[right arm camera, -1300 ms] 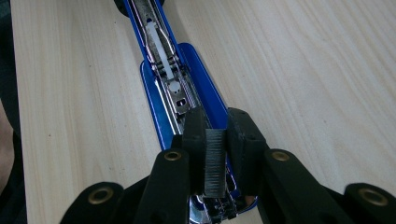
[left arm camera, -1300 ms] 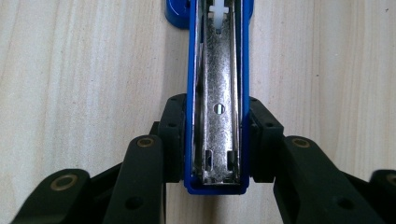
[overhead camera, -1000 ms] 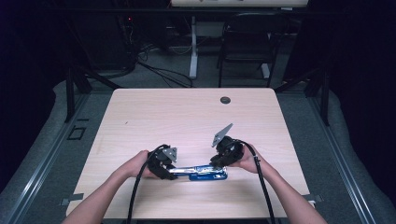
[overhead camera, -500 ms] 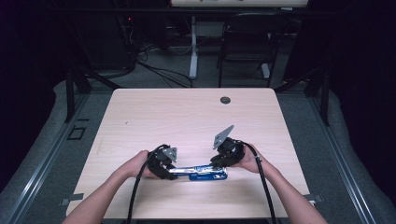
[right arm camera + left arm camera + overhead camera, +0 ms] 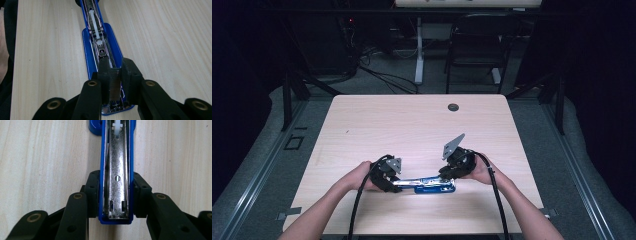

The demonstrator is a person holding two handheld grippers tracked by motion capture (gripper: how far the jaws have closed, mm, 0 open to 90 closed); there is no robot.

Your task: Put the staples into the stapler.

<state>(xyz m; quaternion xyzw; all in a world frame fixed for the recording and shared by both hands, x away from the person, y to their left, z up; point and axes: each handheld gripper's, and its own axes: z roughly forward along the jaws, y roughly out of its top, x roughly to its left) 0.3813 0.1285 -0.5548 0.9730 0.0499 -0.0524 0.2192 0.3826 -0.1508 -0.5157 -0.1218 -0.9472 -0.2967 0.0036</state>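
Between your tongs, the stapler (image 5: pixel 116 170) shows glossy blue plastic around shiny metal; beneath lies the matt, pale wood-grain table (image 5: pixel 402 125).

Hand-held gripper (image 5: pixel 115 82) pinching staple strip (image 5: pixel 115 85), open blue stapler (image 5: pixel 100 47)

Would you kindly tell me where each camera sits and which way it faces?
High view: above the person's side, looking forward and down on the table; both forearms and hand-held grippers show.
Left gripper view: on the left hand-held gripper, looking along its black jaws clamping the blue stapler.
Right gripper view: on the right hand-held gripper, jaws holding a strip of staples.
All share the opened stapler.
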